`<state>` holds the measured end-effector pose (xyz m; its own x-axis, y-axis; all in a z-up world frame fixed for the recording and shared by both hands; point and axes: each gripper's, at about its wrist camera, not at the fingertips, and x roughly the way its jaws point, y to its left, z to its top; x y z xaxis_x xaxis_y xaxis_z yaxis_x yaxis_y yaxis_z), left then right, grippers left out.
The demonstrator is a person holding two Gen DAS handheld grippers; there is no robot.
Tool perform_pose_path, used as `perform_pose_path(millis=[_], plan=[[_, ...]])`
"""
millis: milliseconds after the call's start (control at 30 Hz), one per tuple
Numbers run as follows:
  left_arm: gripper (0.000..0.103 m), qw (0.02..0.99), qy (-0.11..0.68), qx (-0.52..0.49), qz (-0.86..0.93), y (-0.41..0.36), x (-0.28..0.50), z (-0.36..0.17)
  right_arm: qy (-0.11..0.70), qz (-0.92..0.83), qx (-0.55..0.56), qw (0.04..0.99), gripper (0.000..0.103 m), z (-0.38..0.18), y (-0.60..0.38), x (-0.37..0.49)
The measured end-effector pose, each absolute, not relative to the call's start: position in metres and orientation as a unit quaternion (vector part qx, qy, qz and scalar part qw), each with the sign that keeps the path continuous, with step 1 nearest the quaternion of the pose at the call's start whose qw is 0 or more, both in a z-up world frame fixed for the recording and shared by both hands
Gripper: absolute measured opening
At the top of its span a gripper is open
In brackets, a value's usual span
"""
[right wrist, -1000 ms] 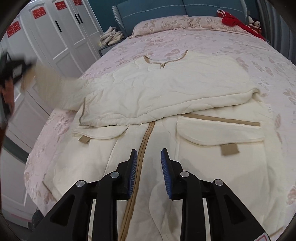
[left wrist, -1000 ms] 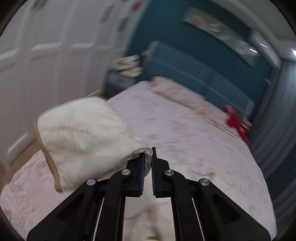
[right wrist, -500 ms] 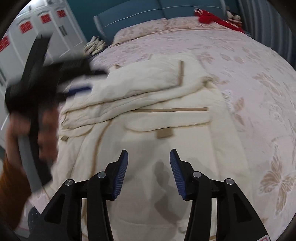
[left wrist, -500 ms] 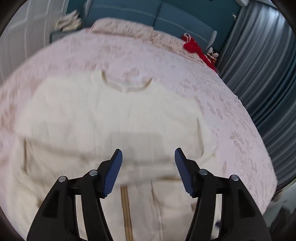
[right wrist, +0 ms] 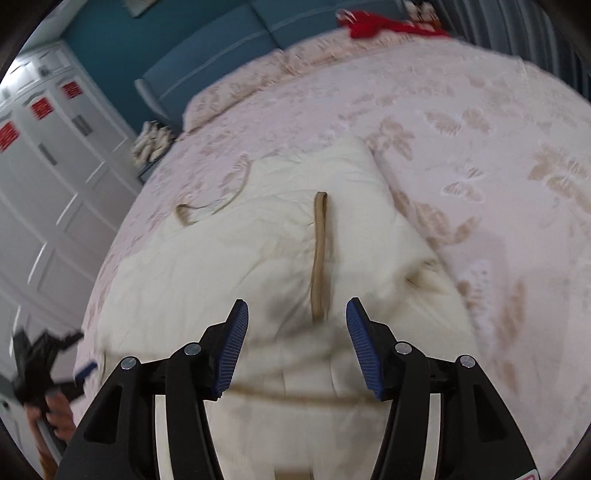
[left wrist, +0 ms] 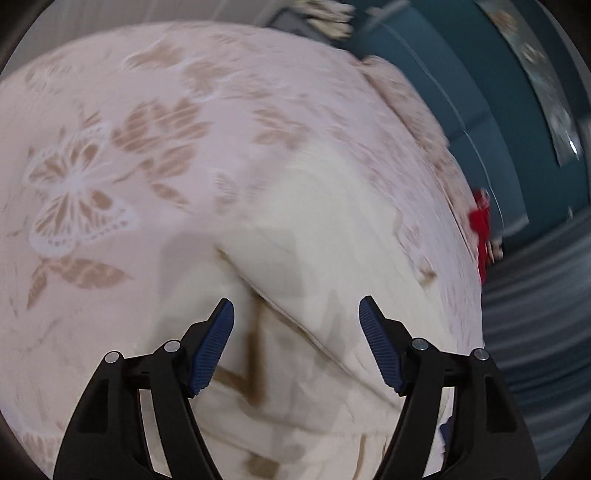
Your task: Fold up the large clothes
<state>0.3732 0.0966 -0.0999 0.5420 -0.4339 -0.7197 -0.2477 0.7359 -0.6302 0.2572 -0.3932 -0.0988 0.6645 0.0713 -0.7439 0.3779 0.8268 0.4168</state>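
A large cream padded coat (right wrist: 258, 258) with tan trim lies on the bed, both sleeves folded across its chest. A tan cuff band (right wrist: 320, 254) runs down the folded sleeve. My right gripper (right wrist: 297, 314) hovers over the coat's middle, its jaws opening with nothing between them. In the left wrist view the coat (left wrist: 325, 229) fills the centre, blurred. My left gripper (left wrist: 296, 314) hangs low over the coat's left edge, its jaws opening and empty. The right wrist view shows the left gripper (right wrist: 55, 354) at the far left, in a hand.
The pink butterfly-print bedspread (right wrist: 480, 147) surrounds the coat. Pillows and a teal headboard (right wrist: 221, 55) lie at the far end, with a red item (right wrist: 384, 22) beside them. White wardrobe doors (right wrist: 48, 166) stand along the left, grey curtains (left wrist: 535, 295) on the right.
My left gripper let go of the sleeve it held up, opened wide and dropped down over the coat's left side. The right gripper widened and slid across the coat.
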Motion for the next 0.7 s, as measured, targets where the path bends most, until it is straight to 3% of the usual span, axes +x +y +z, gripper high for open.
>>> perform_pose_path(millis=[67,133,167,200,267,433,600,700], plan=[[0.066,0.788,0.484,-0.378,-0.055,0.102,0.385,-0.110,0.408,-0.085,0.299,0.858,0.055,-0.110,-0.395,0.274],[0.058,0.778,0.488,-0.392,-0.057,0.103,0.390,-0.119,0.420,-0.075,0.291,0.856,0.042,-0.115,-0.387,0.287],[0.040,0.774,0.490,-0.397,-0.056,0.102,0.391,-0.121,0.422,-0.072,0.284,0.858,0.022,-0.114,-0.381,0.288],[0.022,0.773,0.491,-0.398,-0.056,0.102,0.392,-0.120,0.419,-0.063,0.279,0.862,0.015,-0.109,-0.377,0.290],[0.010,0.779,0.478,-0.402,-0.053,0.102,0.389,-0.111,0.383,-0.038,0.287,0.877,0.013,-0.084,-0.373,0.282],[0.008,0.824,0.432,-0.363,-0.062,0.105,0.370,-0.075,0.323,-0.009,0.246,0.914,0.012,-0.028,-0.365,0.246],[0.006,0.841,0.465,-0.274,-0.025,0.080,0.360,-0.103,0.419,-0.054,0.210,0.882,0.012,-0.092,-0.362,0.258],[0.007,0.845,0.474,-0.248,-0.016,0.076,0.355,-0.114,0.436,-0.063,0.223,0.870,0.012,-0.122,-0.367,0.251]])
